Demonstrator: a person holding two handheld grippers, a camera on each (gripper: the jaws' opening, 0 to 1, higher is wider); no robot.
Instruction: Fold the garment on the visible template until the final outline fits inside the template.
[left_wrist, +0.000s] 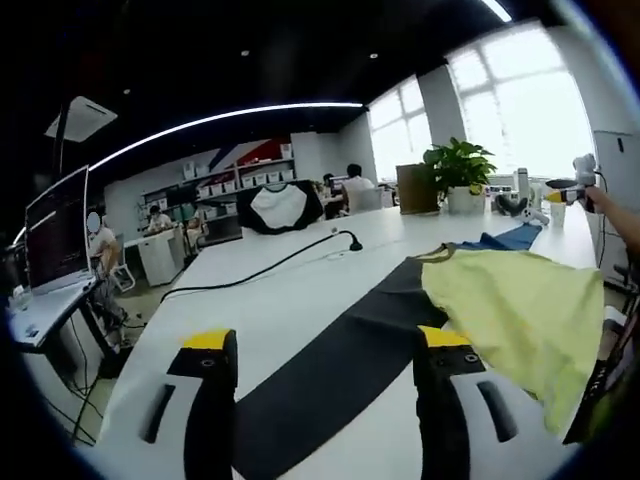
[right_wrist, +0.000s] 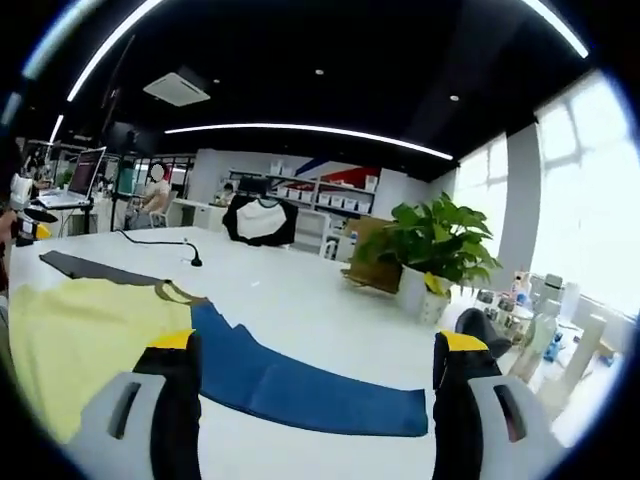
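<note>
Your left gripper (left_wrist: 325, 365) and right gripper (right_wrist: 318, 365) gape wide, empty, above the yellow garment (left_wrist: 520, 310) on the dark template (left_wrist: 330, 375).

yellow garment (right_wrist: 85, 335) on blue template (right_wrist: 300, 385), right tongs (right_wrist: 315, 375) spread apart

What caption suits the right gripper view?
Open hand-held gripper above a yellow garment and blue template strip on a white table.

White table (left_wrist: 300, 290): yellow garment (left_wrist: 520, 310), black template (left_wrist: 340, 360), blue cloth (right_wrist: 300, 385).
</note>
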